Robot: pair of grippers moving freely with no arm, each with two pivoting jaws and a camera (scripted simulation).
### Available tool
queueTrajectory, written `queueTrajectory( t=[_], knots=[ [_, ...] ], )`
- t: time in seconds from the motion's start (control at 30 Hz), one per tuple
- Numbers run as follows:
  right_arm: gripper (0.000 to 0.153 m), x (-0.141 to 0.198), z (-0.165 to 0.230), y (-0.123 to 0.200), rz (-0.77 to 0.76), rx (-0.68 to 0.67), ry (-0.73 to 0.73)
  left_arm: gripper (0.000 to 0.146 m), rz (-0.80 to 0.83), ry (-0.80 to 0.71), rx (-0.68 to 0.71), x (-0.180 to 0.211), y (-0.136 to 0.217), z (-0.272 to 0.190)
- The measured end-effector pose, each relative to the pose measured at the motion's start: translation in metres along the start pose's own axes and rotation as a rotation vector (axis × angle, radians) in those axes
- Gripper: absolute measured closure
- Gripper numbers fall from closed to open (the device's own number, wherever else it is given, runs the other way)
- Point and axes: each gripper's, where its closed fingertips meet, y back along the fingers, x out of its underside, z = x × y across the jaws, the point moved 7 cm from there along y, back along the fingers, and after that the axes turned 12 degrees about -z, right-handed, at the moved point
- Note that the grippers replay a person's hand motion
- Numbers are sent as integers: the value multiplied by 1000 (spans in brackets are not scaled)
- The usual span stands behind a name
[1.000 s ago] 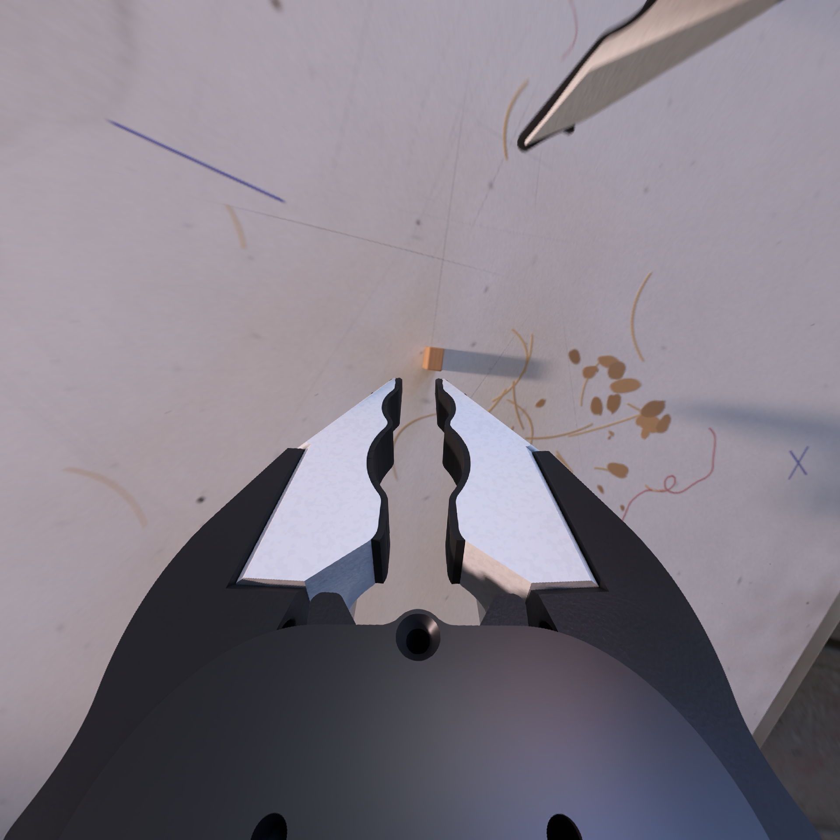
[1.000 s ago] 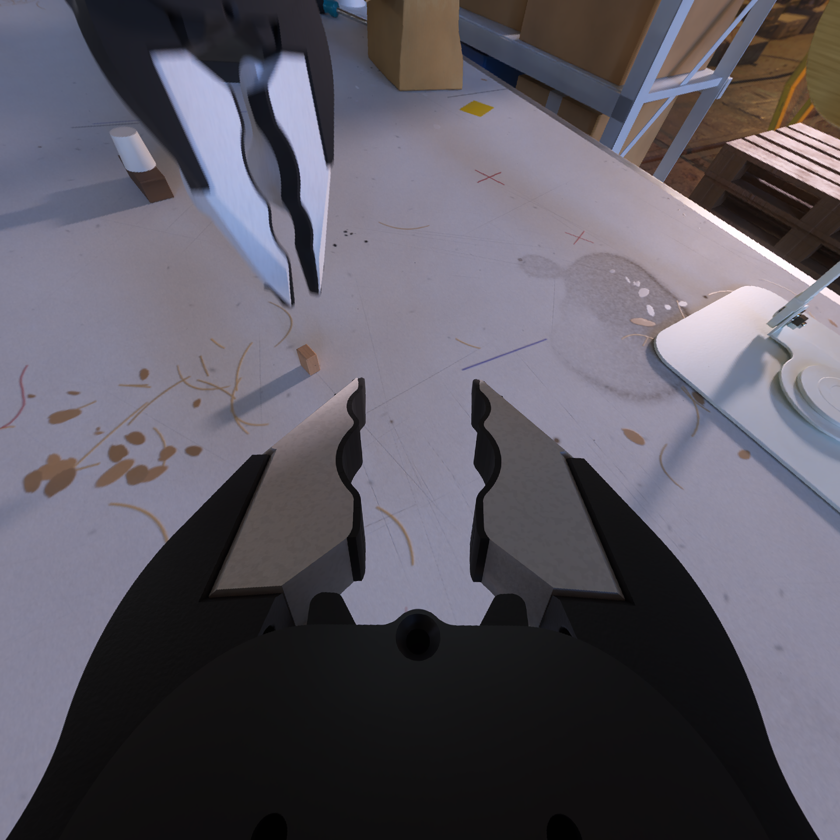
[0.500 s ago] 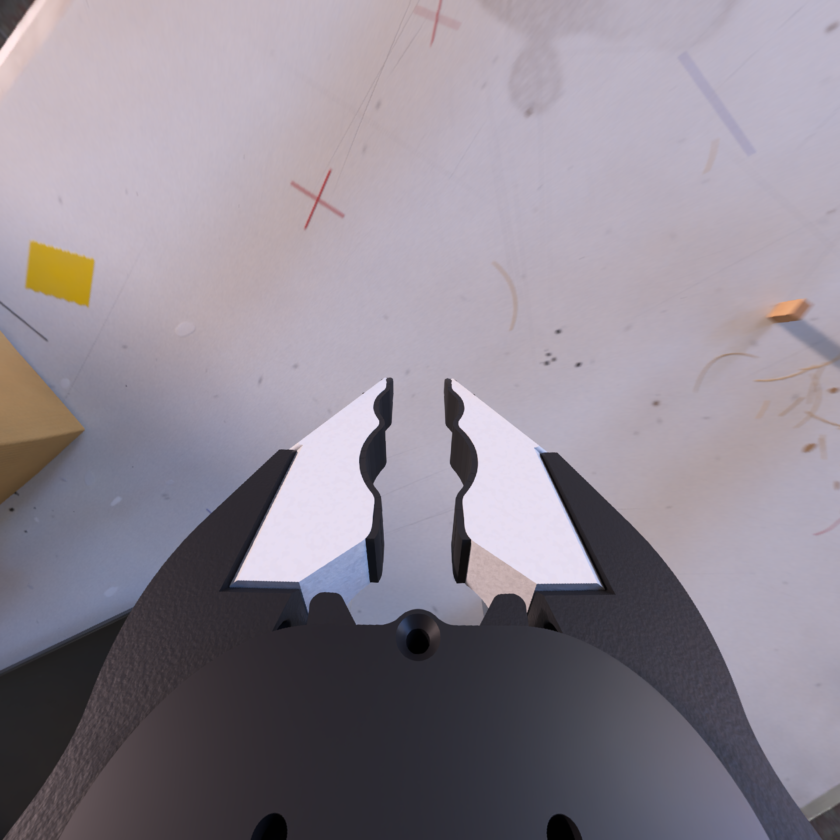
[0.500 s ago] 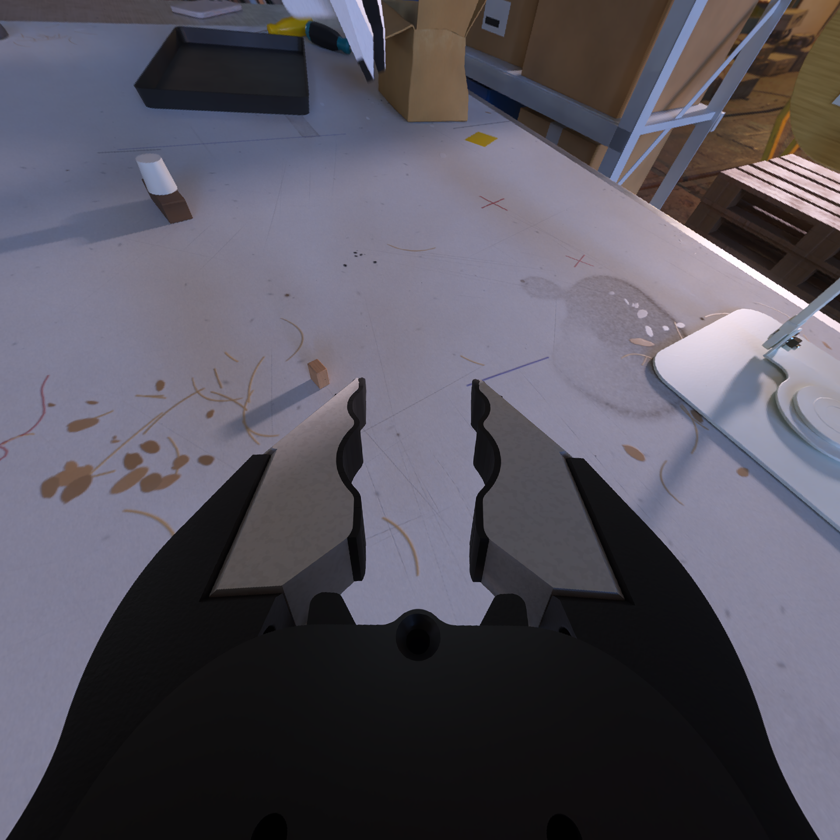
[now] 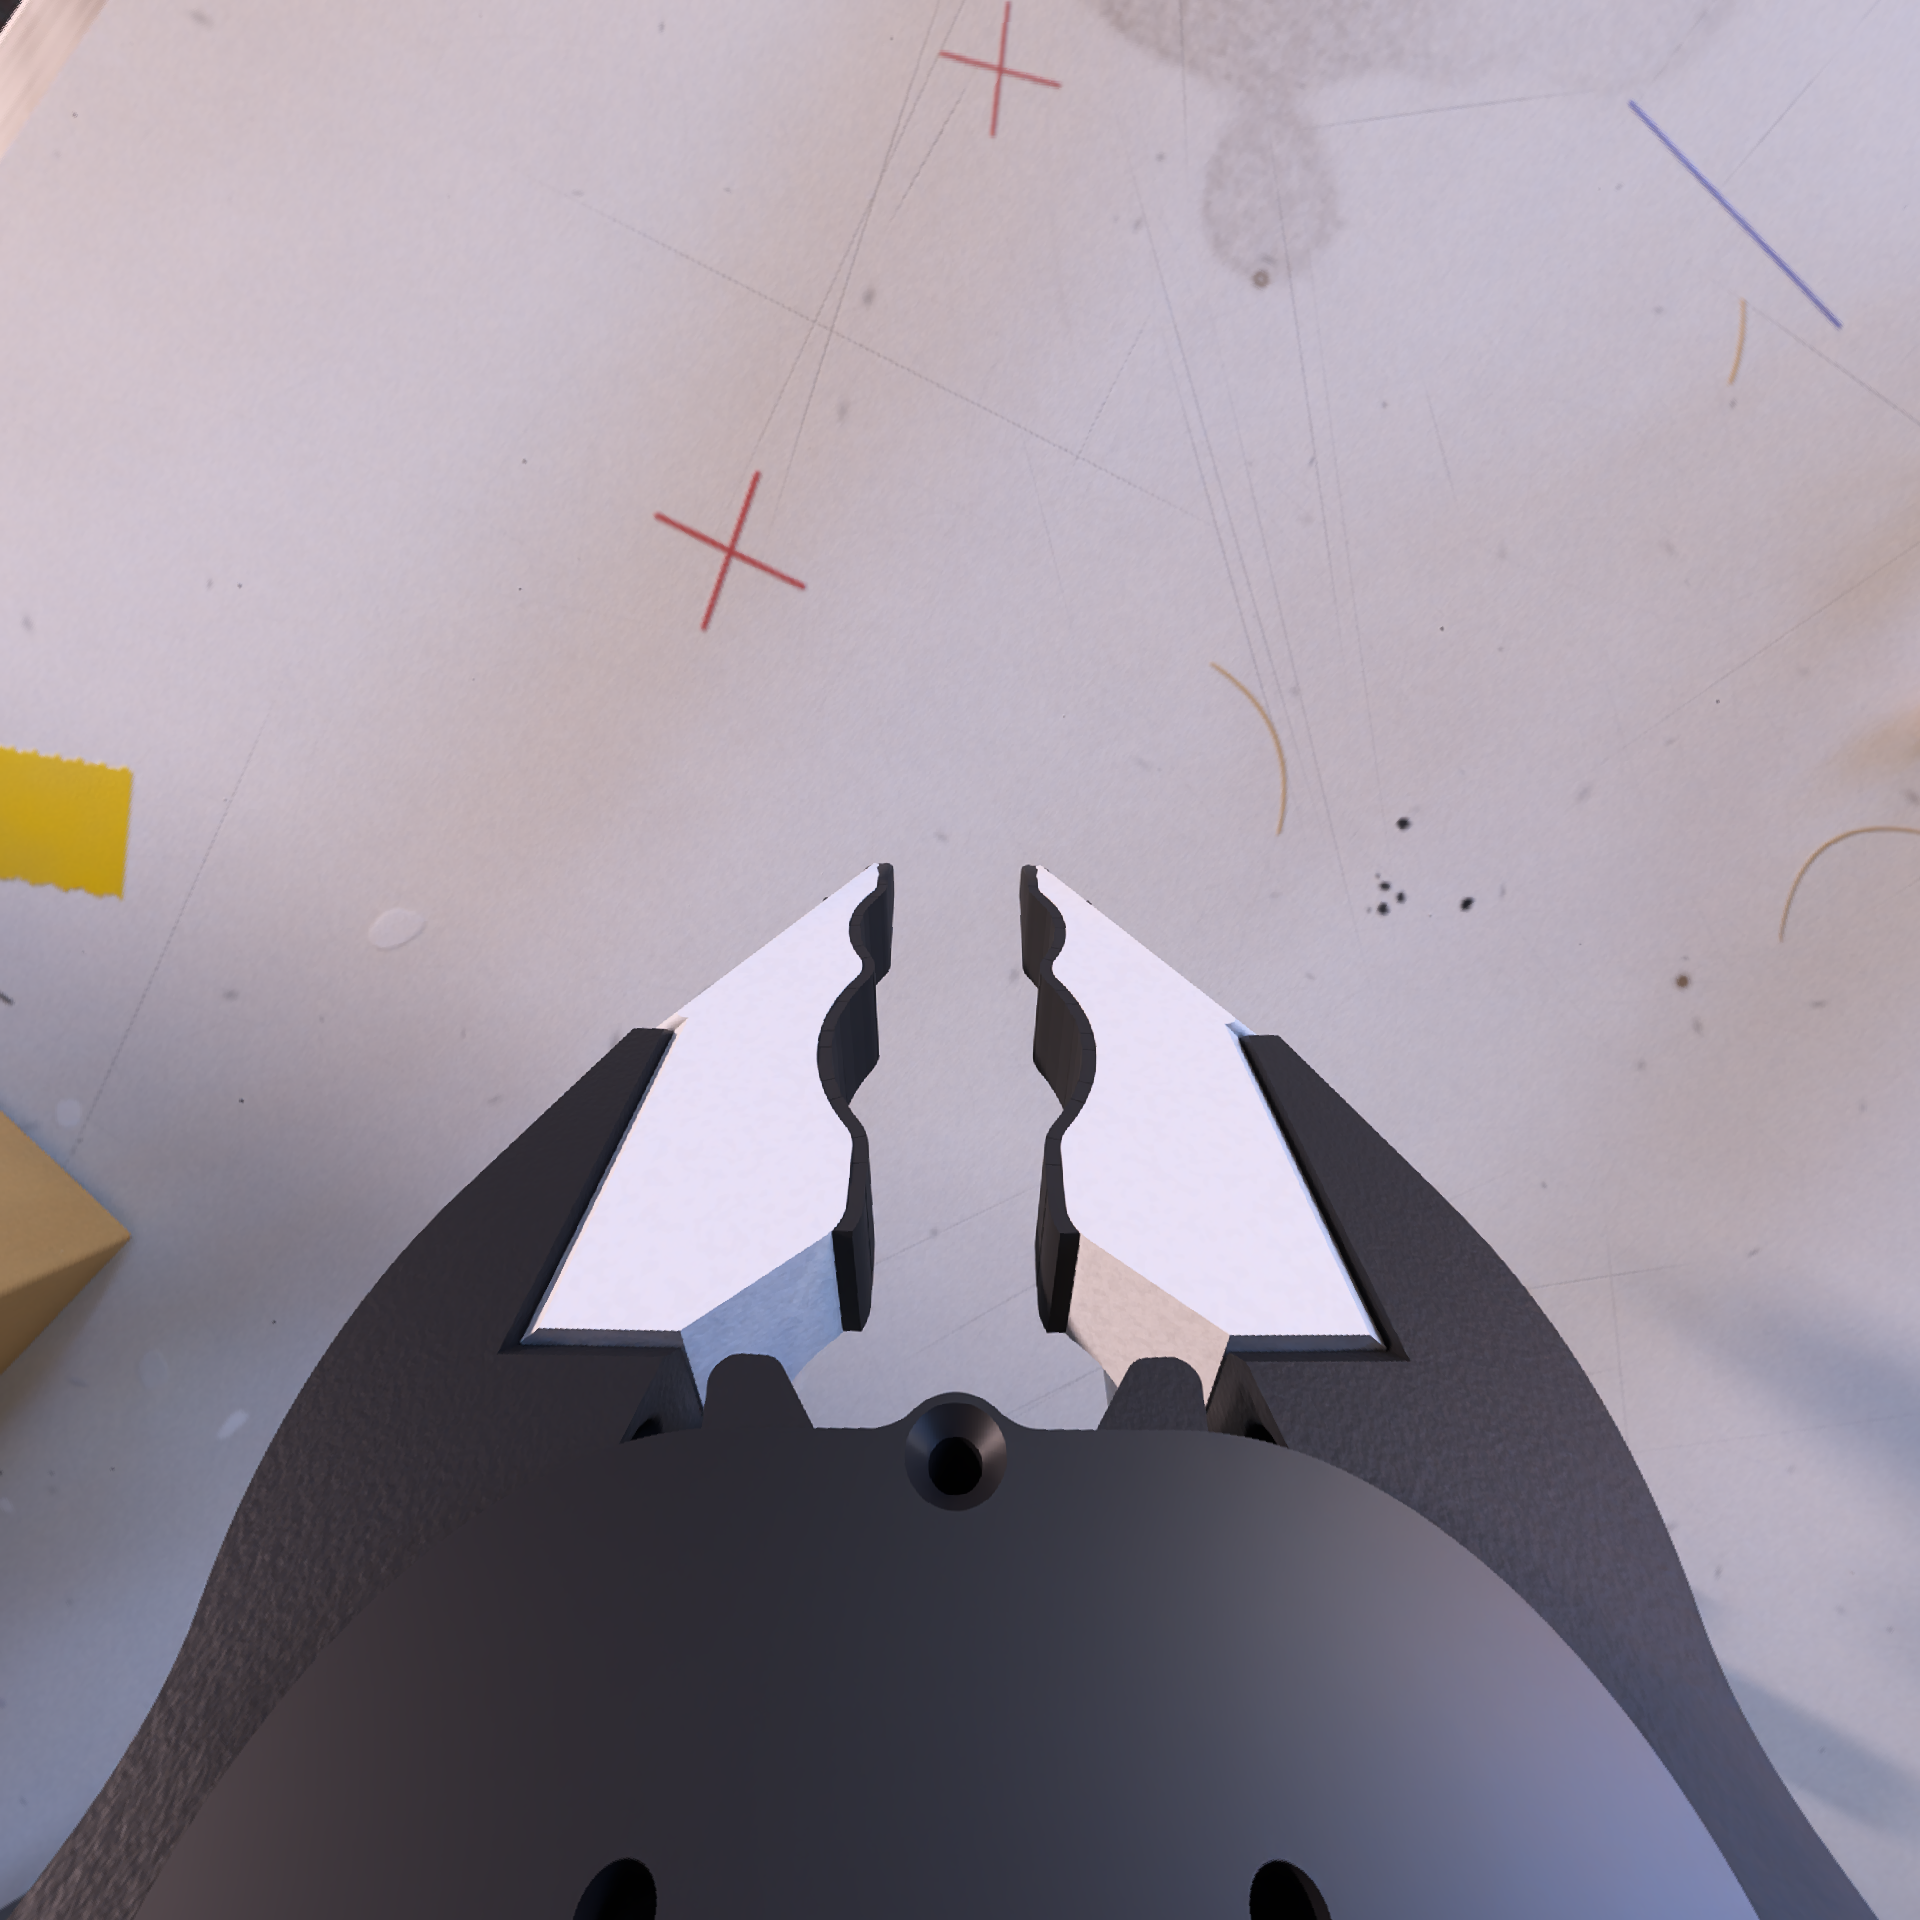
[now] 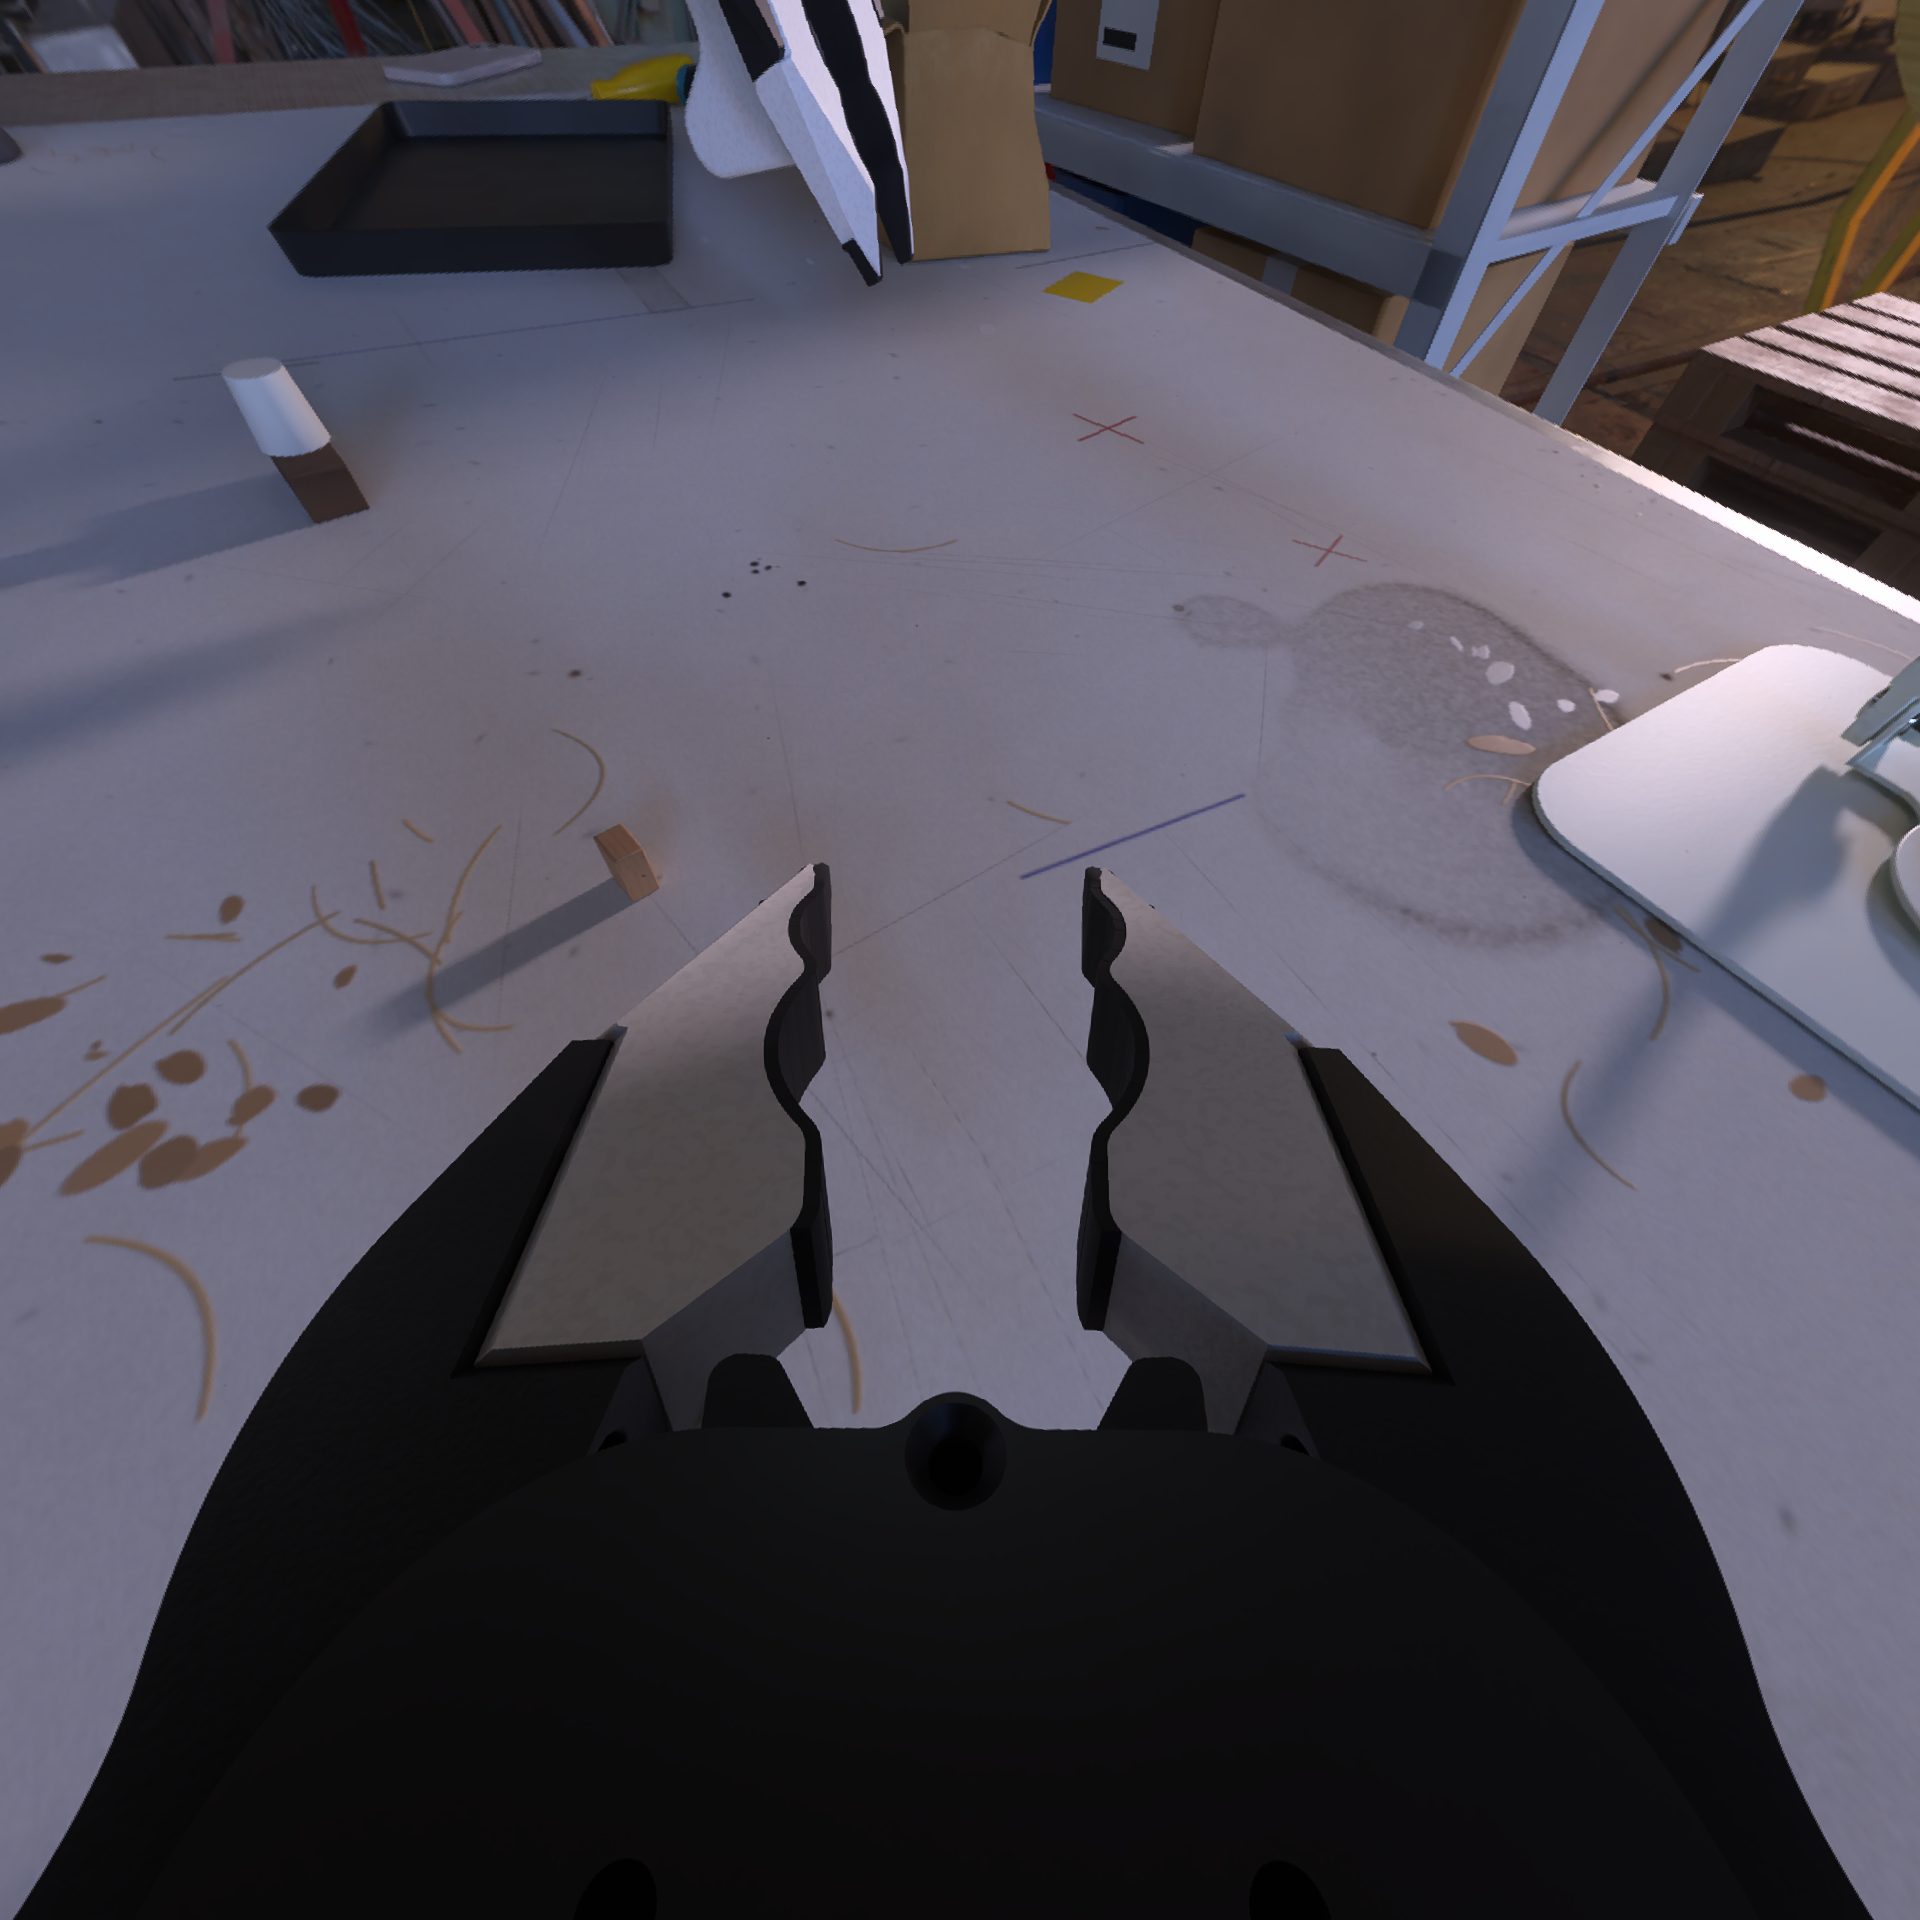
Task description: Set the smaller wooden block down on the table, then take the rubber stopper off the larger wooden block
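The smaller wooden block is light tan and lies on the grey table, just left of my right gripper's left fingertip. The white rubber stopper stands on the larger dark wooden block at the far left of the right wrist view. My right gripper is open and empty above the table. My left gripper is open a little and empty, looking down on bare table near a red cross. It also shows in the right wrist view, high at the back. Neither block shows in the left wrist view.
A black tray and a cardboard box stand at the back. A white plate-like base lies at the right. A metal shelf frame and a pallet lie beyond the table's right edge. A yellow tape patch and a box corner lie left.
My left gripper rose and swung away from the smaller block toward the back of the table, opening slightly wider. The block has left its view. My right gripper drew back a little.
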Motion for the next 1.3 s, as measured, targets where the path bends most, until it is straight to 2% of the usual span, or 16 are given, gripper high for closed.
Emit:
queueTrajectory(
  t=[0.4, 0.7, 0.83, 0.93, 1.07, 1.13, 1.3],
  knots=[
    [104, -2, 4, -10, 1, 18, 66, 122, 35, -65, 52, 3, -10, -7],
    [105, -2, 8, -6, -15, 1, 53, 122, 76, -88, 98, 12, 4, -6],
    [105, -2, 8, -1, -18, -8, 36, 121, 119, -110, 83, 19, 23, -5],
    [105, -2, 4, 2, -25, -11, -4, 120, 108, -108, 94, 23, 54, -12],
    [105, -4, 1, 8, -43, -27, -53, 117, 27, -136, 159, 32, 108, -47],
    [105, -8, 2, 11, -56, -35, -59, 116, 4, -147, 202, 45, 123, -72],
    [105, -21, 14, 17, -103, -59, -24, 110, 145, -208, 219, 103, 109, -113]
  ],
)
